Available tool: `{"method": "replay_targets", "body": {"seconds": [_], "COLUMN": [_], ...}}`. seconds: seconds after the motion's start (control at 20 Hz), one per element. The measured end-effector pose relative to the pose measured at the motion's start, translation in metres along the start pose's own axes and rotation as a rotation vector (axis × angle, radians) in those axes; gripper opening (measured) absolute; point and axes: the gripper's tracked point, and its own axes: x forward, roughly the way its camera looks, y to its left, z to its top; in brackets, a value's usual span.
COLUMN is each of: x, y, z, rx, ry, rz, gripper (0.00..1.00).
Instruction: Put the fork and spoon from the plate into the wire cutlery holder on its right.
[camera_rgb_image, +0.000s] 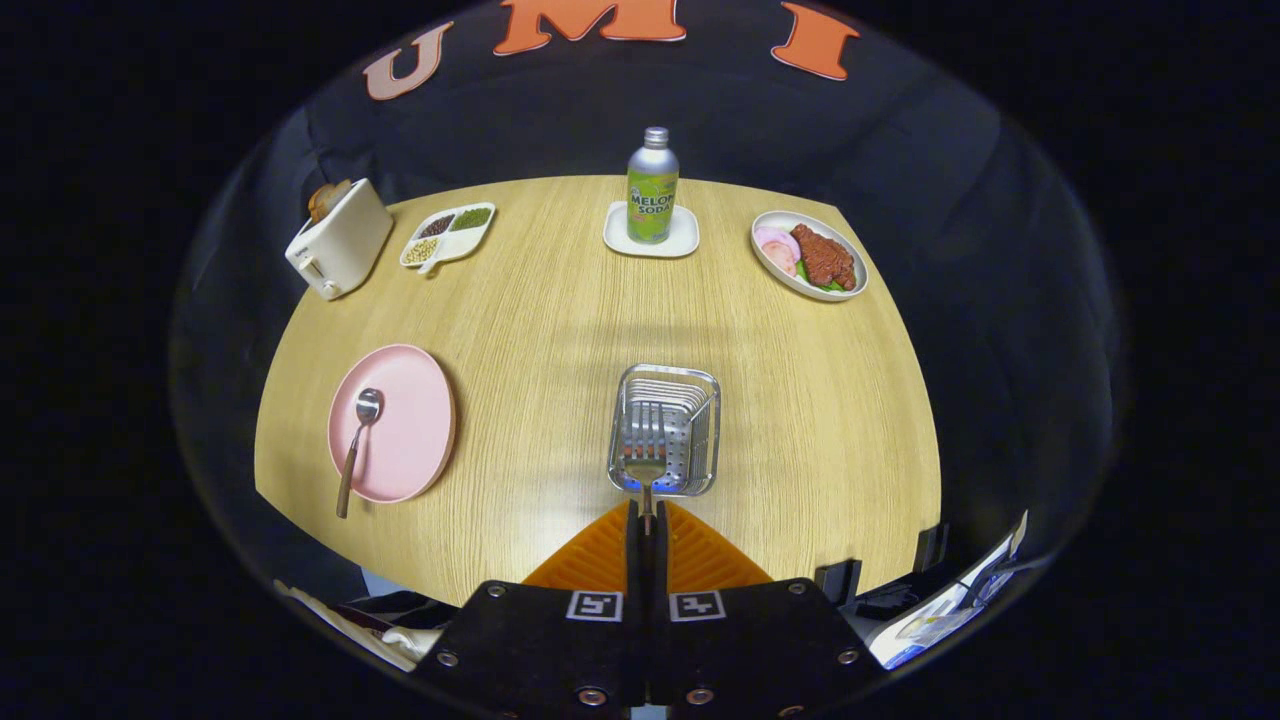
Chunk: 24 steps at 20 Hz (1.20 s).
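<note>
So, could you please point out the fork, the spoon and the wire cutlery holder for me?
fork (646, 447): gripper view, on its tines, over the holder just ahead of the fingers.
spoon (367, 405): gripper view, on its bowl, on the pink plate.
wire cutlery holder (712, 420): gripper view, on its right wall.

Wooden table (560, 330): pink plate (405, 425), wire holder (700, 440), toaster (340, 240).

- Far across the worktop (560, 320) from me a toaster (338, 240) stands at the left corner, with bread poking from its slot.
- Just beside it I see a divided dish (448, 236) of beans or seeds.
- A soda bottle (652, 186) stands upright on a small white coaster (651, 238) at the far middle.
- A plate of meat and ham (809, 255) sits at the far right.
- Papers (950, 610) lie off the near right edge.
</note>
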Motion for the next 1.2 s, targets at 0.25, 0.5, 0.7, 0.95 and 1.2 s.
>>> {"method": "replay_targets", "body": {"seconds": [0.25,0.5,0.7,0.95,1.2], "x": [0.02,0.039,0.053,0.051,0.026], "y": [-0.004,-0.005,0.0,0.008,0.001], "z": [0.006,0.004,0.004,0.015,0.035], "rx": [-0.032,-0.038,-0.037,-0.019,-0.009], "ry": [0.093,0.166,0.191,0.156,0.047], "rz": [-0.015,-0.024,-0.03,-0.012,-0.025], "gripper": [0.03,0.04,0.04,0.09,0.49]}}
